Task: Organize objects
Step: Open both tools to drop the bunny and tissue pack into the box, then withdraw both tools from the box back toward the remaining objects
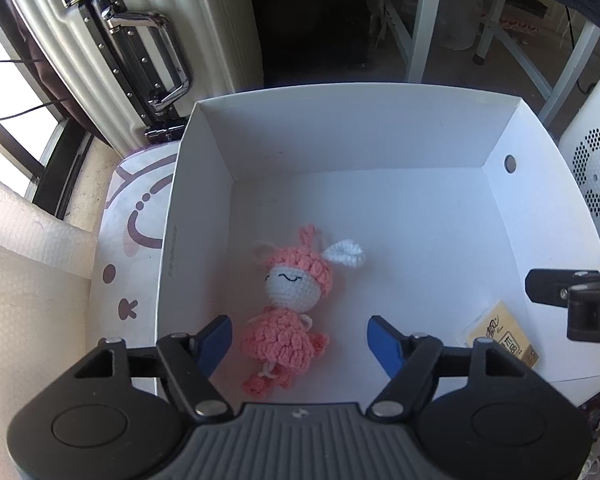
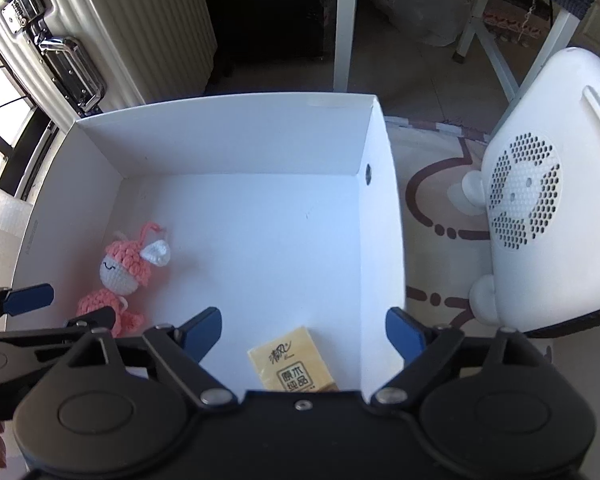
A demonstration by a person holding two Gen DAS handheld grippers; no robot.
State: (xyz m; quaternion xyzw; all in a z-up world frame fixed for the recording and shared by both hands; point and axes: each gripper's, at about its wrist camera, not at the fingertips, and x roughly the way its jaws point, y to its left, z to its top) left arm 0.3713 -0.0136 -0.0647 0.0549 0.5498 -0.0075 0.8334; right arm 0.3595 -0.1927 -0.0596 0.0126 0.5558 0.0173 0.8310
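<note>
- A cream floor mat with brown cartoon lines carries an open white cardboard box between a ribbed silver suitcase and a white perforated appliance.
- The left gripper, jaws spread, straddles the pink crocheted doll lying by the box's left wall; lifting carelessly could snag its yarn.
- The right gripper hangs open over the yellow tissue packet at the near right corner; its finger could catch the box's wall.

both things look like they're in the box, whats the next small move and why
Probably lift both grippers straight up out of the white box. The pink crochet doll lies on its floor between the left gripper's open jaws, untouched; the yellow tissue pack likewise lies free under the open right gripper.
</note>
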